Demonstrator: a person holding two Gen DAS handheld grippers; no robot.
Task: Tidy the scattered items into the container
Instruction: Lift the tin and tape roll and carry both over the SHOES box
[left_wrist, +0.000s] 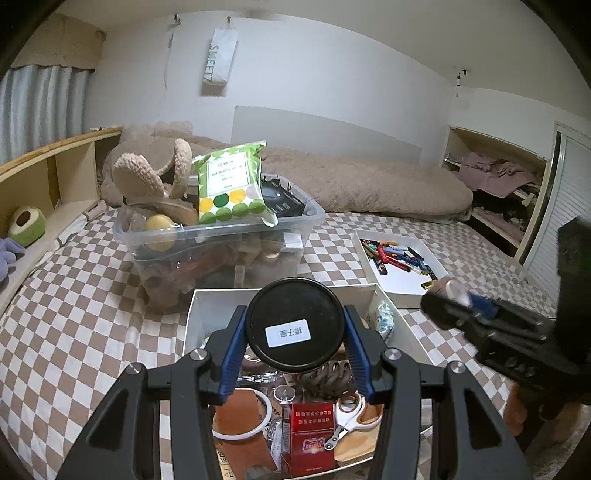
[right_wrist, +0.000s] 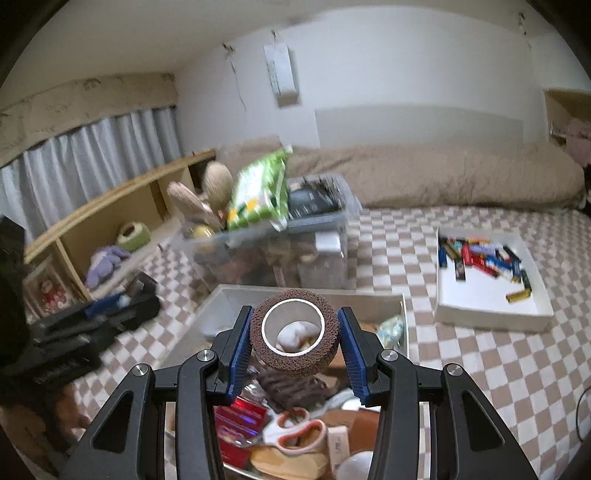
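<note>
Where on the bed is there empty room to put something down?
Bare checkered bedspread lies right of the grey box, below the white tray. More lies left of the clear bin. The grey box and clear bin are crowded full.

One clear bin (left_wrist: 221, 236) far; two white trays, near (left_wrist: 207, 299), right (left_wrist: 402, 288); one scissors (left_wrist: 349, 415); one green packet (left_wrist: 232, 184).

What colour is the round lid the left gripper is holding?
Black, with a small white label: the round lid, clearest in the left wrist view.
</note>
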